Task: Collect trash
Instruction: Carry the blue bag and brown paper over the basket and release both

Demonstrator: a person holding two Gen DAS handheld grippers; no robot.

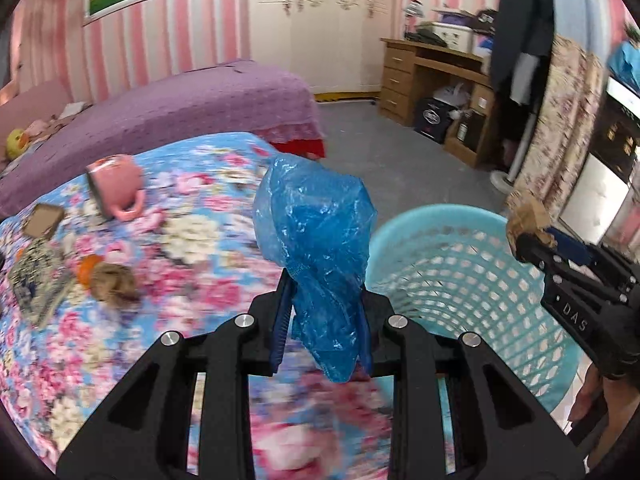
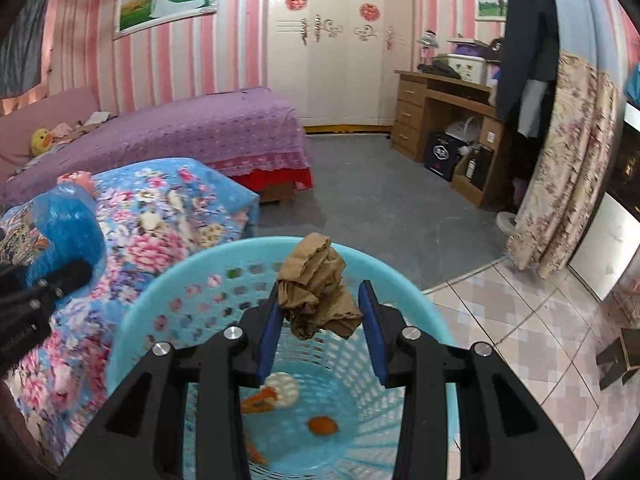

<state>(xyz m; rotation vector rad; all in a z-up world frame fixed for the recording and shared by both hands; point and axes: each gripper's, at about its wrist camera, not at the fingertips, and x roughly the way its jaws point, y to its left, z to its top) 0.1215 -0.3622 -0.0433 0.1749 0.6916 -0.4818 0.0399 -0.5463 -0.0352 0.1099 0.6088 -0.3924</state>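
In the left wrist view my left gripper is shut on a crumpled blue plastic bag, held above the edge of the flowered table beside a light blue mesh basket. My right gripper comes in from the right, carrying brown paper. The right wrist view shows that gripper shut on the crumpled brown paper over the basket. Orange peel and a white scrap lie on the basket's bottom. The blue bag shows at the left.
On the table lie a pink mug on its side, another brown paper wad, orange peel, a cardboard piece and a patterned packet. Behind are a purple bed, a wooden desk and a flowered curtain.
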